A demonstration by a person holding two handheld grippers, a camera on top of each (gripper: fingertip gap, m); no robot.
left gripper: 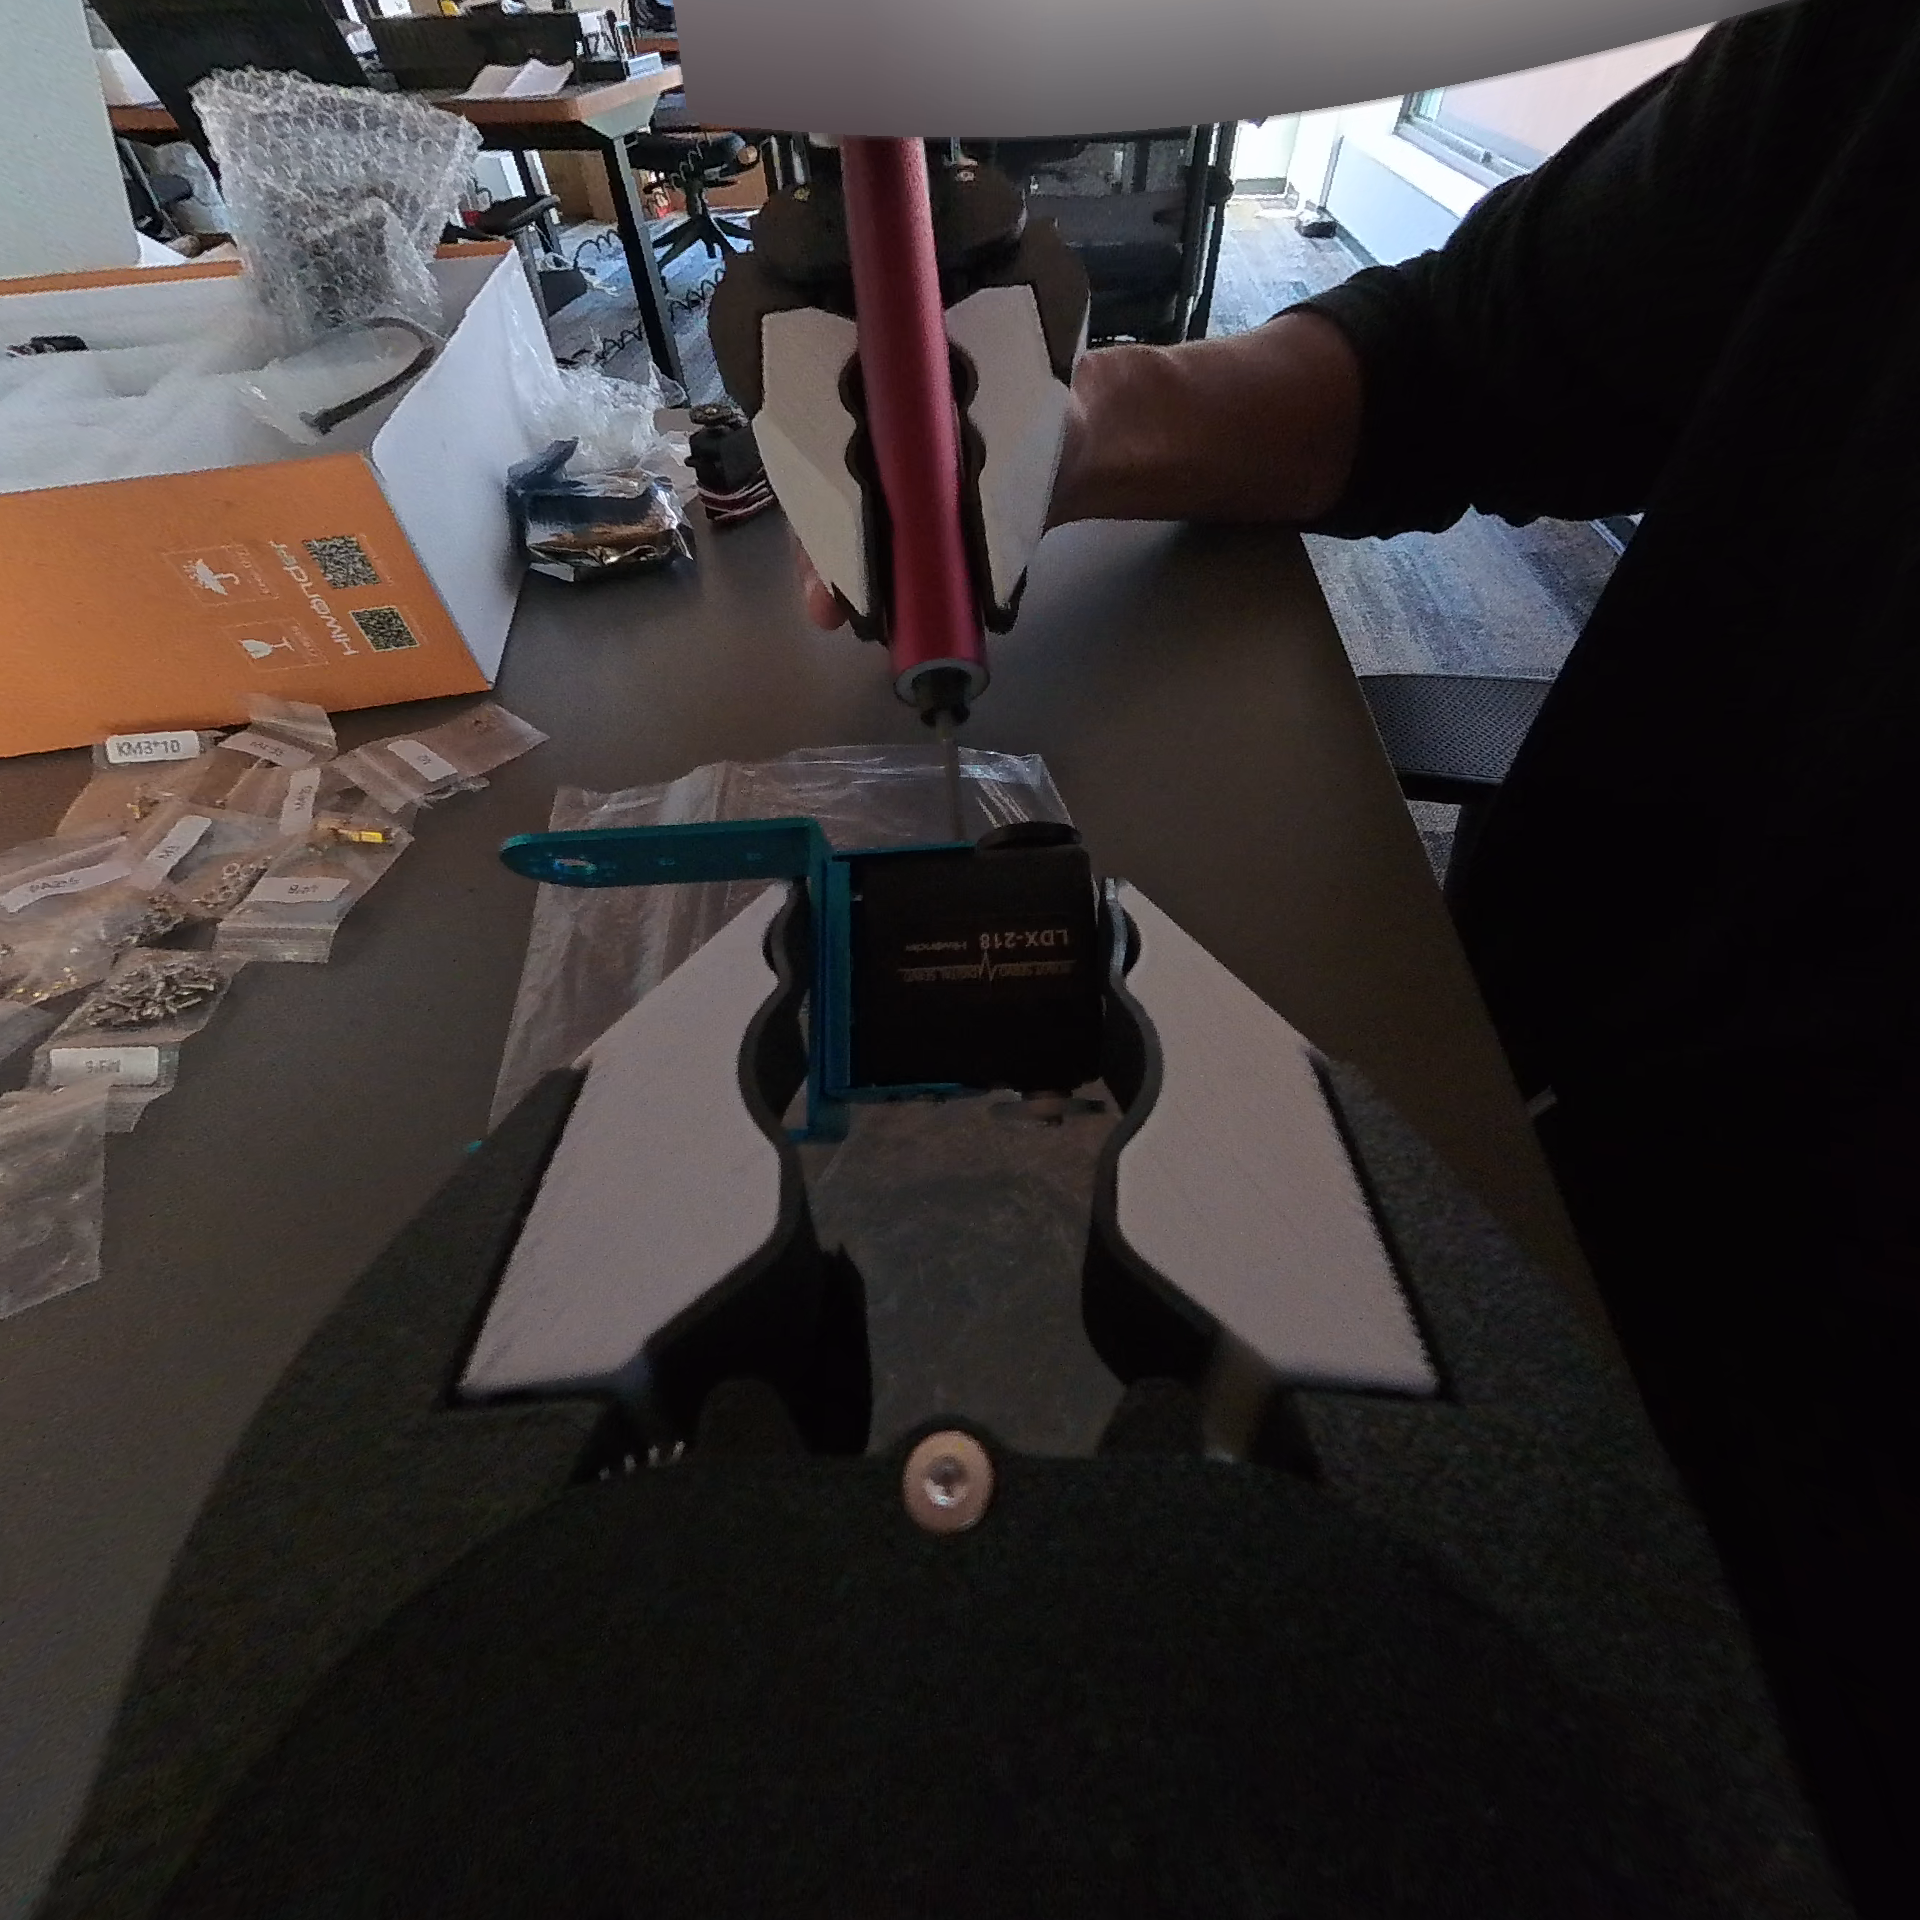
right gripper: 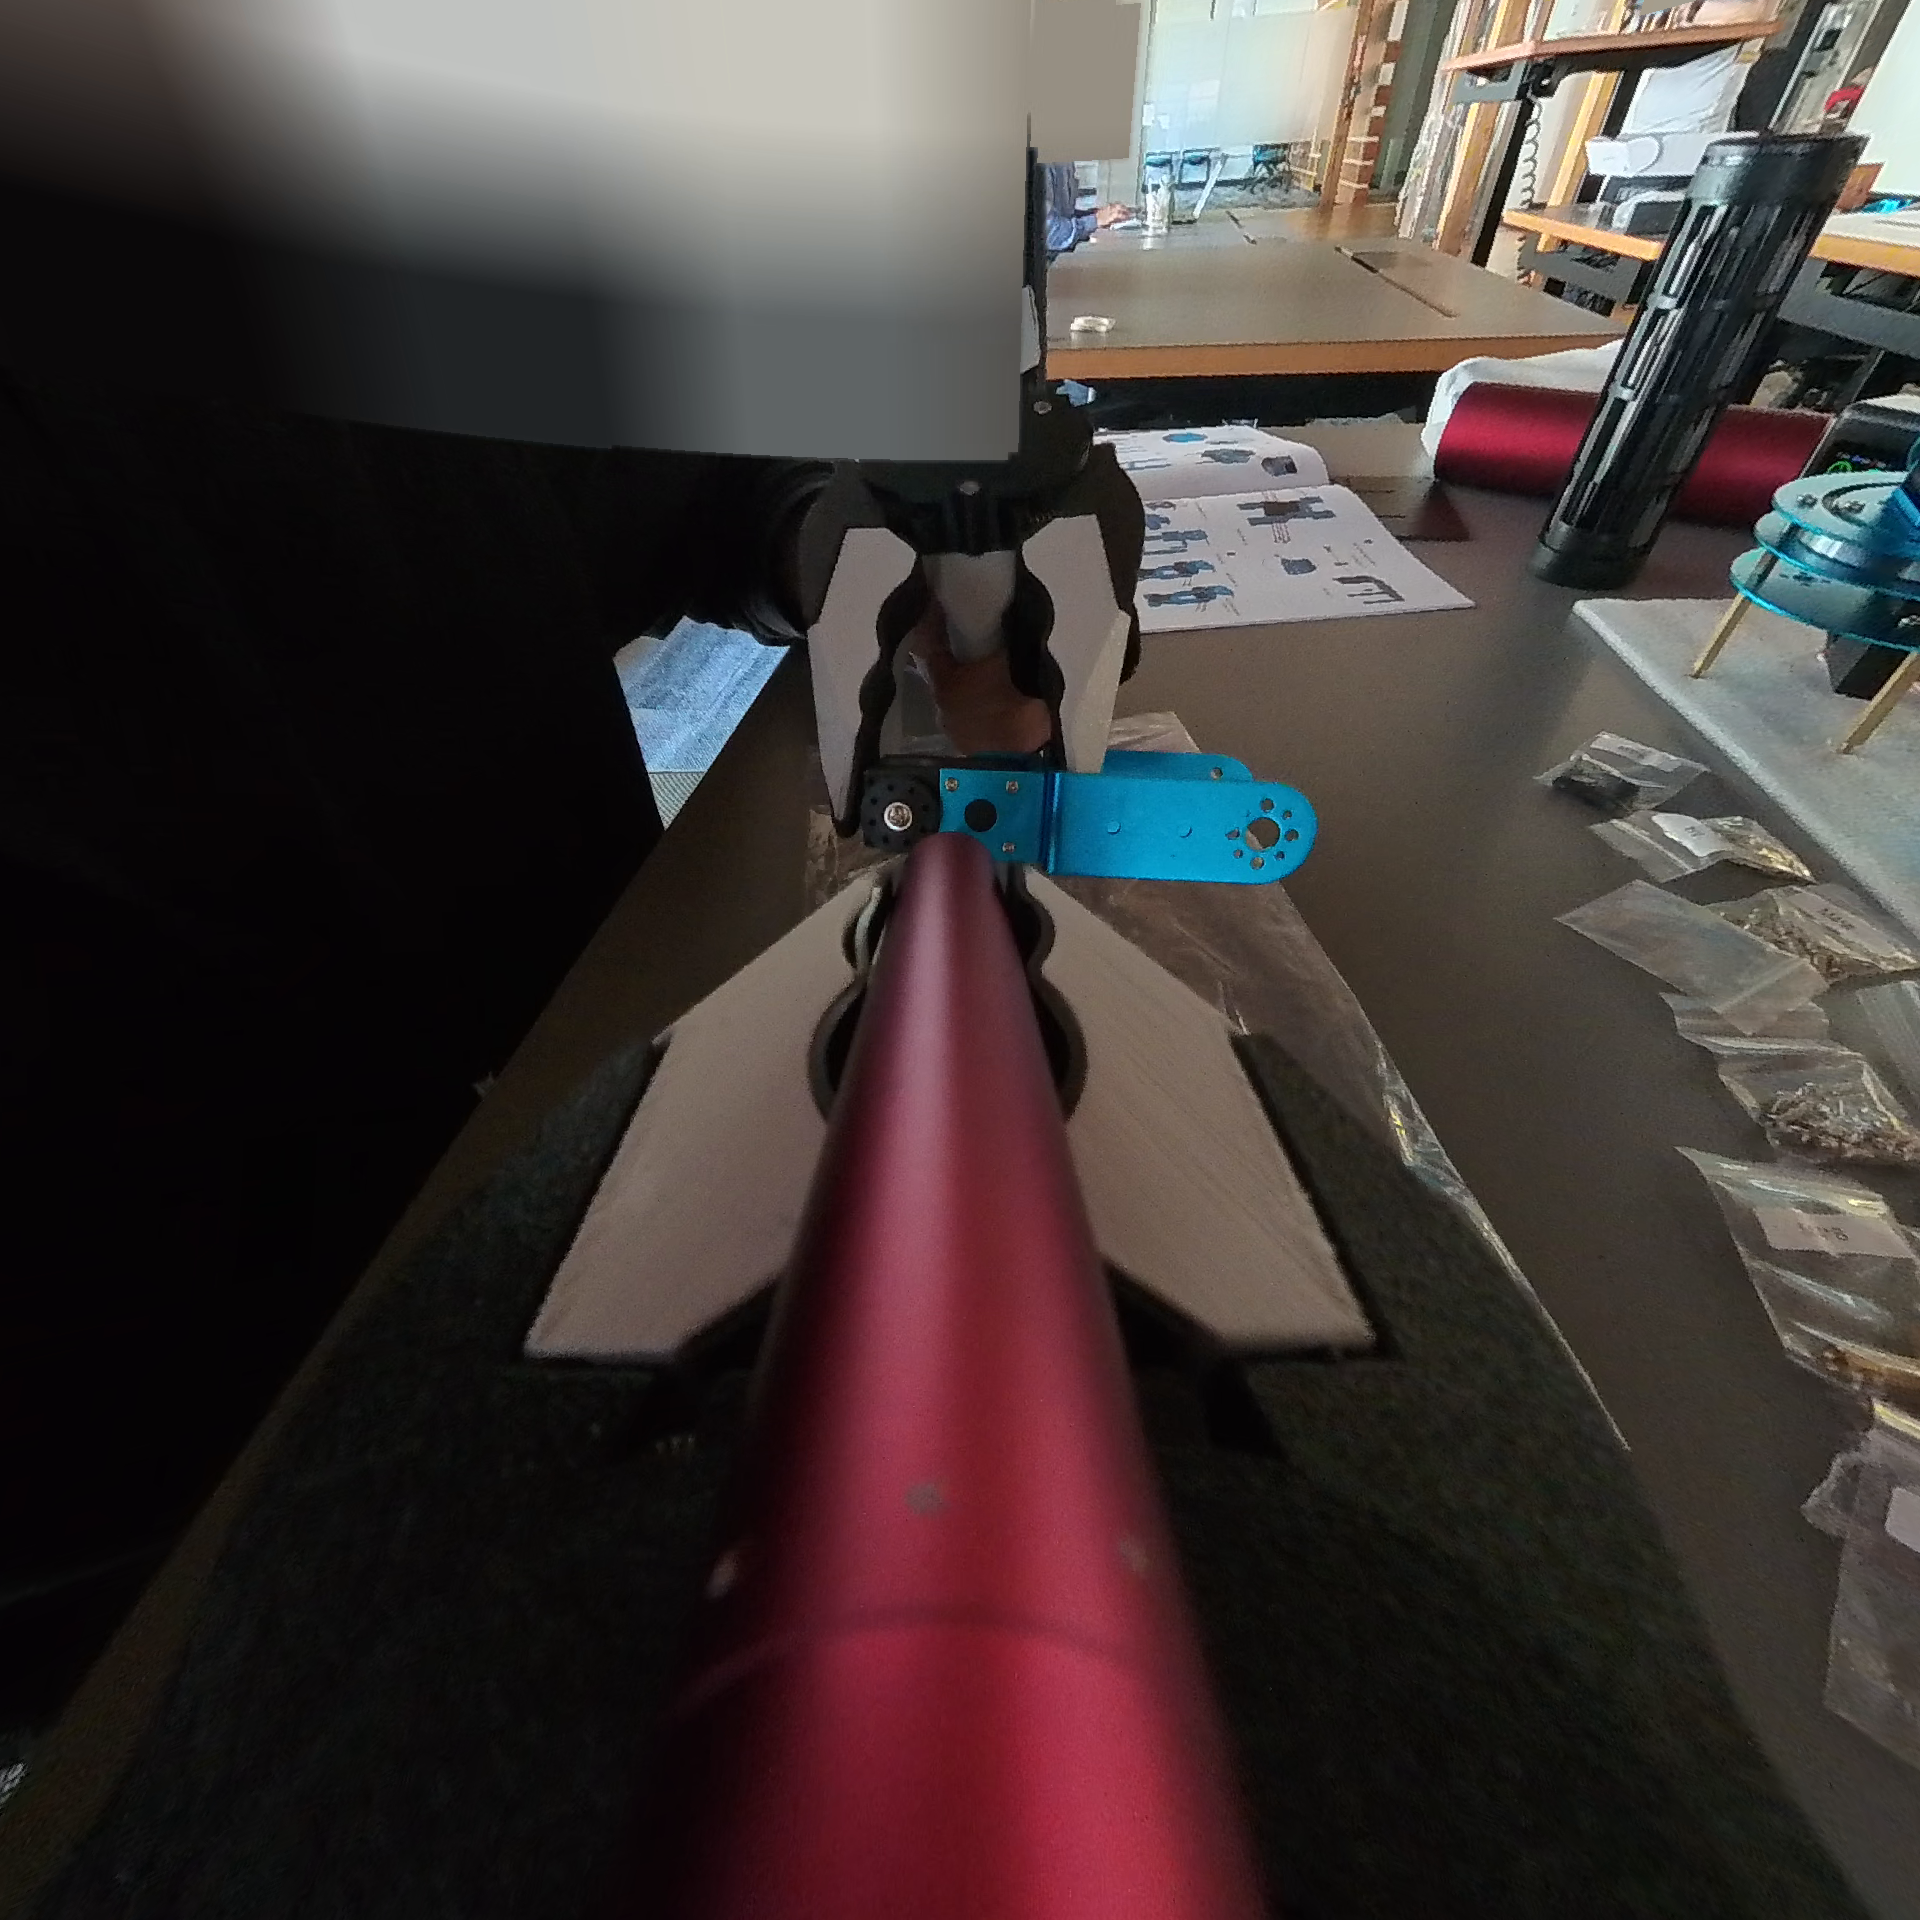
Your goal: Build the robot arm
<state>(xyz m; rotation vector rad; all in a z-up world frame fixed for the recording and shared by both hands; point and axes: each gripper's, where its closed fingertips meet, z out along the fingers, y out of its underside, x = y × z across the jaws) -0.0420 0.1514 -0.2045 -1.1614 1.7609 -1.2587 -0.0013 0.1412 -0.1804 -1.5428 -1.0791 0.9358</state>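
Note:
My left gripper (left gripper: 956, 914) is shut on a black servo block (left gripper: 977, 977) with a blue metal bracket (left gripper: 675, 854) fixed to its side, held over a clear plastic bag (left gripper: 644, 935) on the dark table. My right gripper (right gripper: 951, 894) is shut on a red screwdriver (right gripper: 935, 1299). In the left wrist view the screwdriver (left gripper: 914, 436) points down with its thin bit (left gripper: 954, 779) at the servo's top edge. In the right wrist view the bracket (right gripper: 1143, 826) and servo top (right gripper: 899, 816) lie just past the screwdriver's tip, with the left gripper (right gripper: 966, 790) behind them.
An orange and white box (left gripper: 239, 592) with bubble wrap (left gripper: 322, 208) stands at the left. Several small bags of screws (left gripper: 177, 935) lie beside it. An open instruction booklet (right gripper: 1278, 551), a black tube (right gripper: 1683, 353) and a blue disc assembly (right gripper: 1839, 551) stand beyond. A person's dark sleeve (left gripper: 1662, 520) is at the right. Spacing between my two grippers at the tips: around 6 centimetres.

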